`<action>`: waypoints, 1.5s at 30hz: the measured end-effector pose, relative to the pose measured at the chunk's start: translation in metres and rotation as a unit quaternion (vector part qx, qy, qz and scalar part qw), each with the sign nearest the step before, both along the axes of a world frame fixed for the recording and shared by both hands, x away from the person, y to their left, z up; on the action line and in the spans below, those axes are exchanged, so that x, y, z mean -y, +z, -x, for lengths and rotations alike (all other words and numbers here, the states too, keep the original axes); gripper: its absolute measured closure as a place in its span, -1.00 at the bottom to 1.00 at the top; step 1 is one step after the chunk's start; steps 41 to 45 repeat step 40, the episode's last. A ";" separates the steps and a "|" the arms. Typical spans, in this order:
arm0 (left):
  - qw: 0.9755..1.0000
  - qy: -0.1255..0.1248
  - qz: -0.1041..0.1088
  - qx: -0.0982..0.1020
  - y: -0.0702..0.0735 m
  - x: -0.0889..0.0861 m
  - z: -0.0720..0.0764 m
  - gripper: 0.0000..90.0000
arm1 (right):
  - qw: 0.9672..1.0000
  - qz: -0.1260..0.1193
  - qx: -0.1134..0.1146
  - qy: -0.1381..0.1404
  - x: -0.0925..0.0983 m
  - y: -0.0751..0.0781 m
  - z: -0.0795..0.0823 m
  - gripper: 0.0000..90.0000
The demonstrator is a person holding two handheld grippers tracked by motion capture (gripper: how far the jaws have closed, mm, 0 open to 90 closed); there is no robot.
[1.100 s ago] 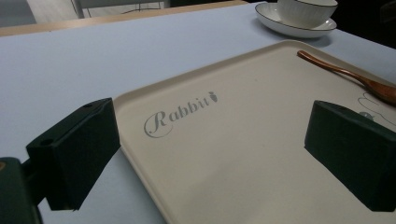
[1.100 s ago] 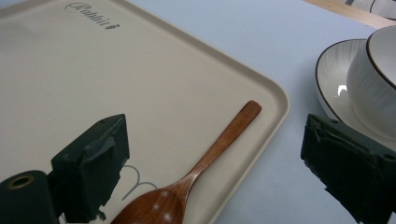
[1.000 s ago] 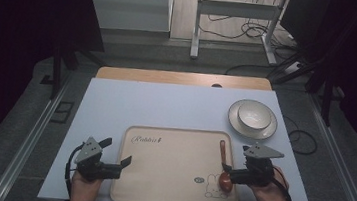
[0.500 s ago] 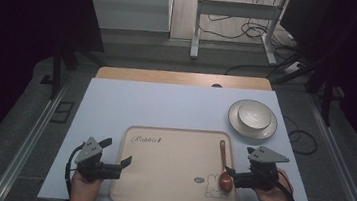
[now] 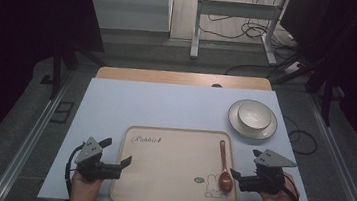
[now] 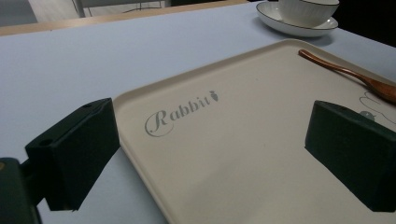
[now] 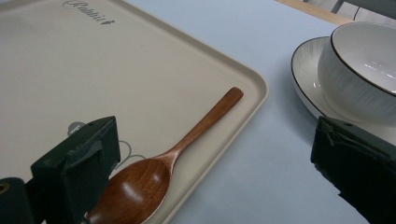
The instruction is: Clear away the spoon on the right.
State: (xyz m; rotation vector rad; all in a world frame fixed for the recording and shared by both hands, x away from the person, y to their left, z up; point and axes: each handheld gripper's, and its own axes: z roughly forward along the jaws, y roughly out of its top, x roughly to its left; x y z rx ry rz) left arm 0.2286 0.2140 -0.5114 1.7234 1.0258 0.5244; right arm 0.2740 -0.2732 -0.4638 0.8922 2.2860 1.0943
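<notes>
Wooden spoon [image 5: 224, 171] laid down near the right edge of the cream tray [image 5: 167, 190], right gripper [image 5: 237, 176] just opening wide and empty beside it, left gripper [image 5: 122, 164] open, empty; bowl [image 5: 254, 114] and saucer [image 5: 268, 132] left on worktop [image 5: 156, 103].

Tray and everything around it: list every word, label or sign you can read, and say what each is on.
"Rabbit", grey script with a small carrot mark after it, printed on the cream tray near its far left corner.
A line drawing of a rabbit at the tray's near right corner, beside the wooden spoon; no words legible in it.
Bowl and plate: no markings.
</notes>
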 end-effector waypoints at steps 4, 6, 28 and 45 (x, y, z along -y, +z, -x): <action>1.000 0.001 0.000 0.000 0.000 0.000 0.000 -0.94 | 1.000 0.001 0.001 -0.001 0.004 -0.001 0.002 -0.98; 1.000 0.001 0.000 0.000 0.000 0.000 0.000 -0.94 | 1.000 -0.002 -0.001 0.001 0.007 -0.001 0.004 -0.99; 1.000 0.002 0.000 -0.002 -0.001 0.000 0.000 -0.94 | 0.999 -0.018 0.022 -0.029 0.041 -0.009 0.019 -1.00; 1.000 0.002 -0.001 -0.001 0.000 0.000 -0.001 -0.94 | 0.999 -0.010 0.009 -0.042 0.050 -0.021 0.017 -1.00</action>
